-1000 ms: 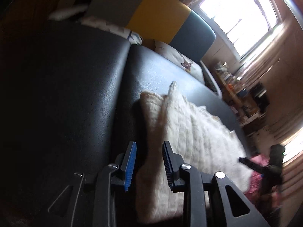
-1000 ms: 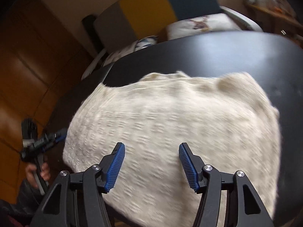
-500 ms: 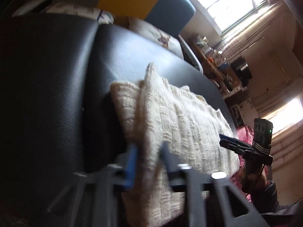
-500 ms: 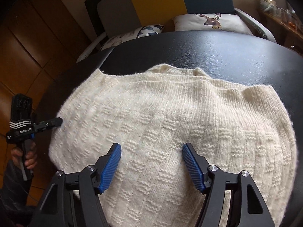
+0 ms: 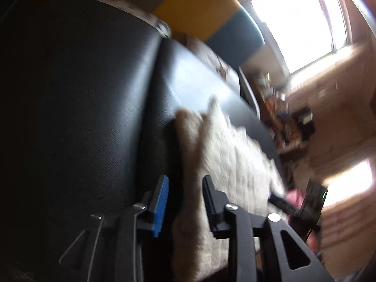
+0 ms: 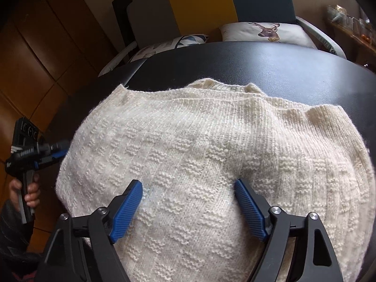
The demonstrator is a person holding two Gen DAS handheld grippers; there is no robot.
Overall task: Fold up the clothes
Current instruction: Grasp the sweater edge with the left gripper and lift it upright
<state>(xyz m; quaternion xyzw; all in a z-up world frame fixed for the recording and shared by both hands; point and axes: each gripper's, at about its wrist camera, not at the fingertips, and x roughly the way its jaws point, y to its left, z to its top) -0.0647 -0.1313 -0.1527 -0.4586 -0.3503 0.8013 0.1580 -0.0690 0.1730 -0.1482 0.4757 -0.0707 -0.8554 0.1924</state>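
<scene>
A cream knitted sweater (image 6: 211, 155) lies folded on a black leather surface (image 6: 270, 70). My right gripper (image 6: 189, 202) hovers open just over its near half, blue pads spread wide with nothing between them. In the left wrist view, which is blurred, the sweater (image 5: 230, 155) runs away along the black surface (image 5: 82, 105). My left gripper (image 5: 184, 202) stands open at the sweater's left edge, its fingers either side of the edge fold. That left gripper (image 6: 55, 151) also shows in the right wrist view, held in a hand (image 6: 30, 191) beside the sweater's left edge.
Behind the black surface stands a sofa with grey, yellow and dark blue back panels (image 6: 199, 7) and a deer-print cushion (image 6: 265, 33). Wood panelling (image 6: 35, 58) fills the left. A bright window (image 5: 298, 23) and a cluttered shelf (image 5: 282, 108) lie to the right.
The right gripper has moved lower and closer over the sweater, still open. The left gripper's view has swung and blurred; it stays open at the sweater's left edge.
</scene>
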